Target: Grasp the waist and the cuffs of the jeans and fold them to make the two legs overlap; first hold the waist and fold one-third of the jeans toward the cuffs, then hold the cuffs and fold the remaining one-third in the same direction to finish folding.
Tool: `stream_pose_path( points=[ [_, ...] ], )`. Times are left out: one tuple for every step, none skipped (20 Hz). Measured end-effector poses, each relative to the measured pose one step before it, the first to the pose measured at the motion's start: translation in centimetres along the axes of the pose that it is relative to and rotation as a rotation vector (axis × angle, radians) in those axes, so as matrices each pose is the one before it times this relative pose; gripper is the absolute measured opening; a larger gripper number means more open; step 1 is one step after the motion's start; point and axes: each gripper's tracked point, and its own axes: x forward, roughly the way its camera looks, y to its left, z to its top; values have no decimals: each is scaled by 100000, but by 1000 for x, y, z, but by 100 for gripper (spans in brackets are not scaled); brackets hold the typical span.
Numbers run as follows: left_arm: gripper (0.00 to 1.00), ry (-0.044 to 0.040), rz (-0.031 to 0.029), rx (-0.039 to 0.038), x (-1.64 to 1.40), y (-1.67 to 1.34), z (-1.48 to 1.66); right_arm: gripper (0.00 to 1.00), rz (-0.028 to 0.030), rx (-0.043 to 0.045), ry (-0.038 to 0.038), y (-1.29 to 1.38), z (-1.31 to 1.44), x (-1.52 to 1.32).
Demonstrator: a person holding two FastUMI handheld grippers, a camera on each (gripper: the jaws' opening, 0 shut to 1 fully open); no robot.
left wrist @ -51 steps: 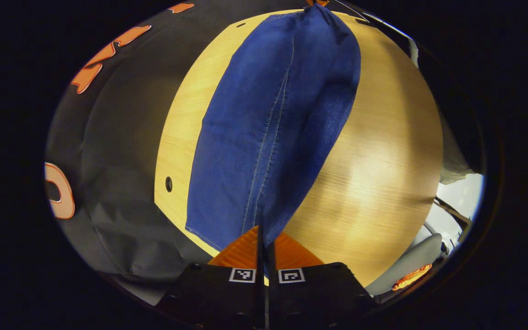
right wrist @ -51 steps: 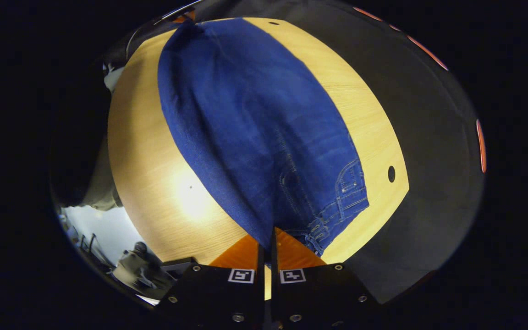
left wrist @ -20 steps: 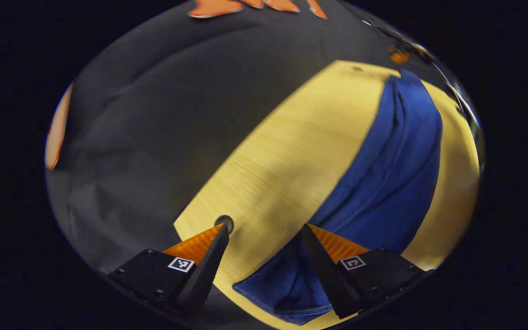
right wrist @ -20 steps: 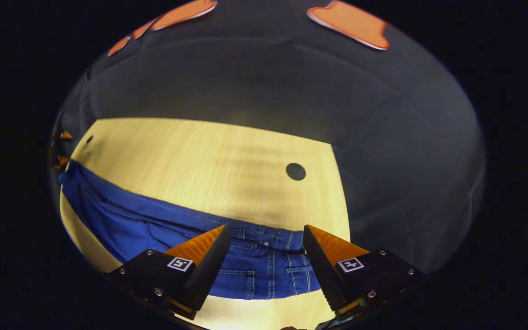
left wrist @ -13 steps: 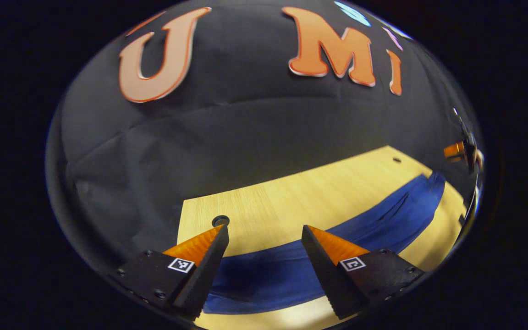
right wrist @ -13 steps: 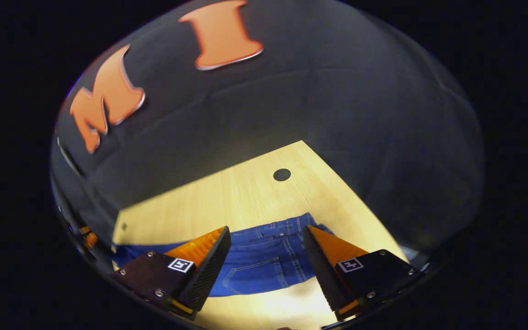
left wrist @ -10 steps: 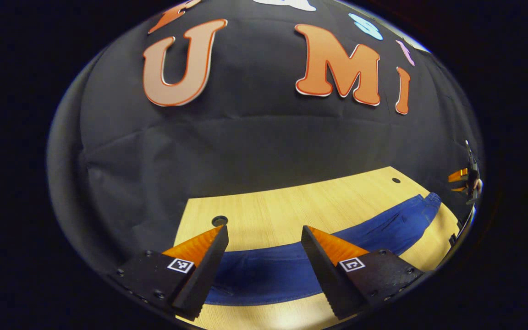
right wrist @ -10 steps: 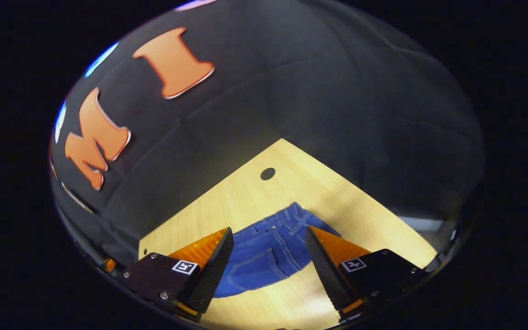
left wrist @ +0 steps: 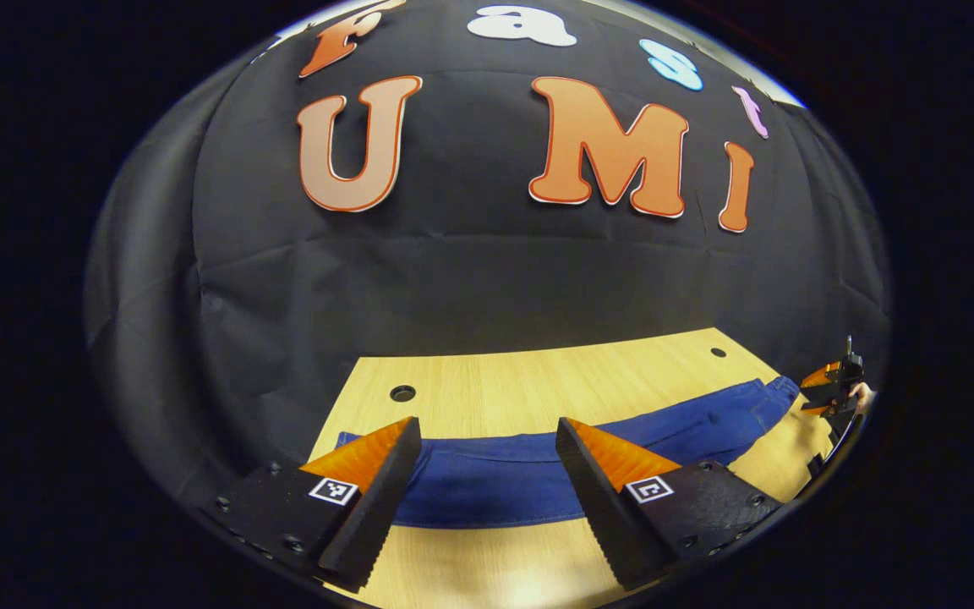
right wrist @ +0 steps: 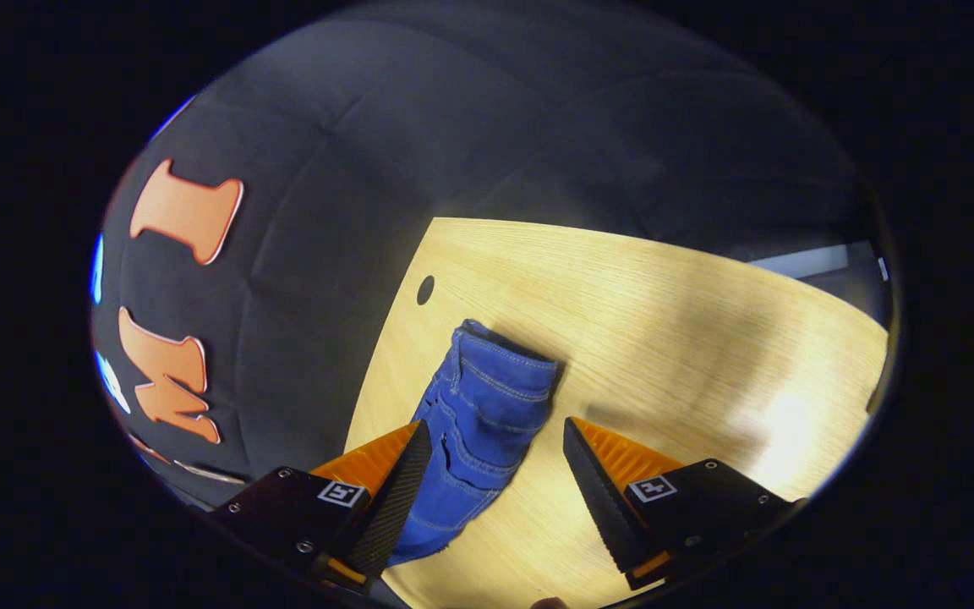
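Blue denim jeans lie in a long narrow strip across the pale wooden table top, already doubled lengthwise so that the legs appear to overlap; the left gripper hovers over the cuff end with its fingers spread wide and nothing between them; the right gripper hangs above the waist end, where the stitched waistband shows, its fingers likewise apart and empty; in the left gripper view the right gripper shows far off beside the waist. By my judgement the lengthwise fold is done and the first third-fold is in hand; the next move calls for lowering onto the waist, pinching both layers, and carrying them toward the cuffs.
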Motion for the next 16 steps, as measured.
stream_pose_path(
  points=[
    [99,-105,1509,838,-378,264,230,97,-878,-670,947,-459,-46,743],
    [99,-132,1013,324,-400,-33,123,97,-904,-263,1224,-319,-211,846],
    [99,2,1122,-138,-495,83,29,97,8,1067,1859,-91,-218,529],
    [100,387,751,-261,-303,82,-107,97,1060,1507,458,373,-70,472],
    [99,252,326,-409,-316,-47,-226,98,1785,1191,517,445,-101,549],
    [99,419,-61,-502,-227,-116,-89,97,679,-176,405,464,-280,726],
    [99,381,428,107,-160,79,-57,97,1617,74,-380,740,-240,772],
    [99,391,816,821,-196,97,69,97,426,57,-772,506,127,547],
    [99,620,1008,1760,-118,35,28,98,-342,920,-3604,400,681,762],
    [99,284,574,1559,-1,89,152,97,-420,1846,-2219,483,501,760],
    [99,214,1042,1689,111,308,348,97,-559,3562,-3149,689,589,912],
    [100,248,568,572,91,232,107,97,-1606,2437,-2489,233,382,628],
    [100,153,648,211,-4,211,114,96,-4476,595,-2441,-378,438,897],
    [99,241,477,-34,231,193,106,80,-3580,-1405,-2121,-180,146,1193],
    [100,331,659,85,158,353,-15,65,-5037,-1148,-2132,92,-134,652],
    [99,253,666,-22,184,332,-25,58,-2740,-2678,-1383,16,-92,-57]
  ],
)
